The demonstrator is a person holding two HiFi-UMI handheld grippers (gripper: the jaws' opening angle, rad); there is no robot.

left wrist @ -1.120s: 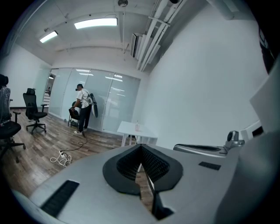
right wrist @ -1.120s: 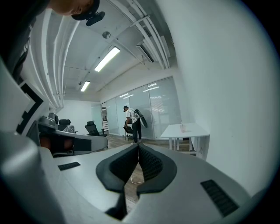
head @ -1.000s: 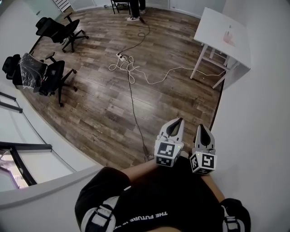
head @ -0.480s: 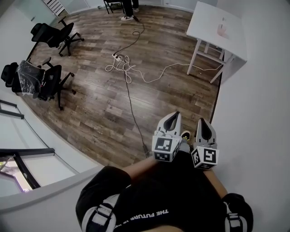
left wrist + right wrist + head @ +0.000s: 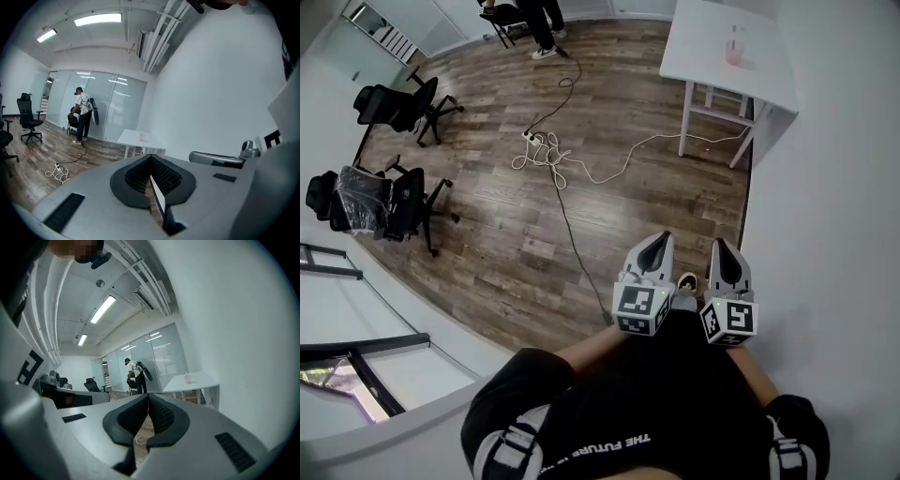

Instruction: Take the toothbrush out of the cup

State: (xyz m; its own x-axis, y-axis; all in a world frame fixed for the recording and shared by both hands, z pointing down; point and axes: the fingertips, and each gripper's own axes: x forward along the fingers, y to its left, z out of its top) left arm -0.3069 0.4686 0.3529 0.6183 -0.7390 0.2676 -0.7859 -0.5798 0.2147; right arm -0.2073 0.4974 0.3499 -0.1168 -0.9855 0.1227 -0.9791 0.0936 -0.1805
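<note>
Left gripper view: left gripper (image 5: 150, 160) pressed closed, empty; right gripper (image 5: 147, 401) likewise. Both hang at lower centre of head view. Pink cup (image 5: 733, 52) sits on white table (image 5: 701, 45), upper right, well apart; toothbrush too small to confirm. Task judged unstarted: approach, grasp and lift all remain.

1. Two grippers: left gripper (image 5: 662, 240), right gripper (image 5: 718, 246).
2. One white table (image 5: 712, 33).
3. One cup (image 5: 732, 49).
4. One standing person (image 5: 536, 13).
5. At least three office chairs (image 5: 405, 101).
6. Two floor cables: white cable (image 5: 539, 150), black cable (image 5: 572, 234).
</note>
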